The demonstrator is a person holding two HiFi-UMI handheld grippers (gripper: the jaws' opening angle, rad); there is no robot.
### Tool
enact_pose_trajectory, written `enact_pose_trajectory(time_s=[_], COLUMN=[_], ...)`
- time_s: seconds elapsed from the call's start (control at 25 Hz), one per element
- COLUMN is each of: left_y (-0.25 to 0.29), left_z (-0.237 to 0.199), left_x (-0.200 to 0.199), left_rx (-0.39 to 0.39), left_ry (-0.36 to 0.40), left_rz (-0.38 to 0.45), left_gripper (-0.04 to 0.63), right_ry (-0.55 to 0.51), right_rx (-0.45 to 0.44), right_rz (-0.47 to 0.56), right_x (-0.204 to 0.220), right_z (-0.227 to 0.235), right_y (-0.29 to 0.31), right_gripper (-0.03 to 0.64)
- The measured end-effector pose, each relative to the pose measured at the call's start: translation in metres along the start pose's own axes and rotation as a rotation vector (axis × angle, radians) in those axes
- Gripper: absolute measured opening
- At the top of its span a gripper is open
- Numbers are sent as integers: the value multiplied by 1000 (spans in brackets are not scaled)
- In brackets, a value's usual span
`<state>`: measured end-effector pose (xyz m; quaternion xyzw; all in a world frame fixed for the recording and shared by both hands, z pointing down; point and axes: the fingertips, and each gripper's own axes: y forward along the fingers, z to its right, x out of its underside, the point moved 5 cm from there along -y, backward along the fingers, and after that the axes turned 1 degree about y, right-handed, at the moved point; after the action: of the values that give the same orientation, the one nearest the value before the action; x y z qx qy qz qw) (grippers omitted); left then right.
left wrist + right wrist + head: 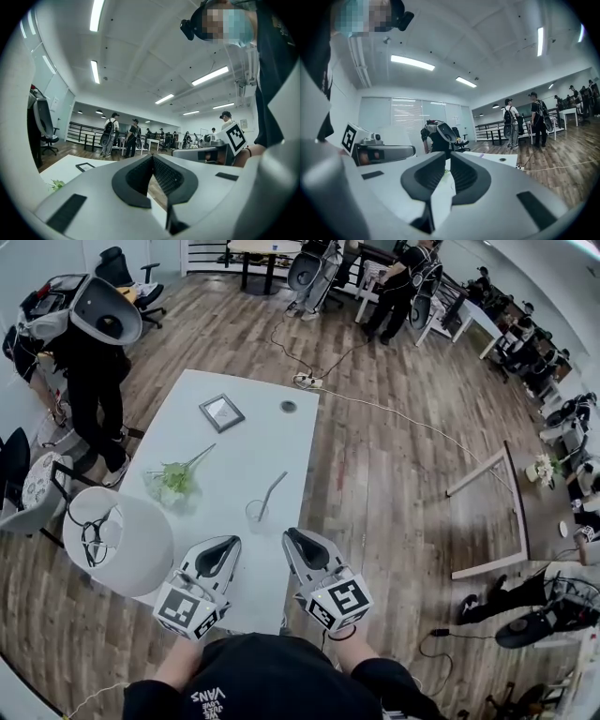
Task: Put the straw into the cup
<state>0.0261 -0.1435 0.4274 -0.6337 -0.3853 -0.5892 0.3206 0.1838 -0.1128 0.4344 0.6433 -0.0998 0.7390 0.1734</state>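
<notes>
Pale rectangular table [225, 451]. Far end: small picture frame [221, 412] lying flat, small dark round disc [288, 407] beside it. Left of centre: green flower sprig [176, 481]. Near centre: clear cup [257, 513], upright, straw [274, 489] leaning out of it.

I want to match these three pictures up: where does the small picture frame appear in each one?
Head view: the frame lies upper left of centre, on the far left part of the table.
Left gripper view: the frame is low on the left, flat on the table.
Right gripper view: not in it.
Shared landmark: the white table, seen in all three.
</notes>
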Motion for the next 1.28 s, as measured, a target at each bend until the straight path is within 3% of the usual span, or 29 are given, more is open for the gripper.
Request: enact_pose_trajectory(time_s=[0.28, 1.28], left_y=[5, 15], left_z=[4, 10], left_x=[-3, -3], left_rx=[33, 67], left_ry=[6, 11], left_rz=[-5, -29], left_gripper=[11, 11], right_ry=[4, -16], right_rx=[2, 11], right_rz=[-5, -25], right_x=[2, 0], right_z=[-3, -2], right_y=[-8, -19], right_gripper=[23, 17])
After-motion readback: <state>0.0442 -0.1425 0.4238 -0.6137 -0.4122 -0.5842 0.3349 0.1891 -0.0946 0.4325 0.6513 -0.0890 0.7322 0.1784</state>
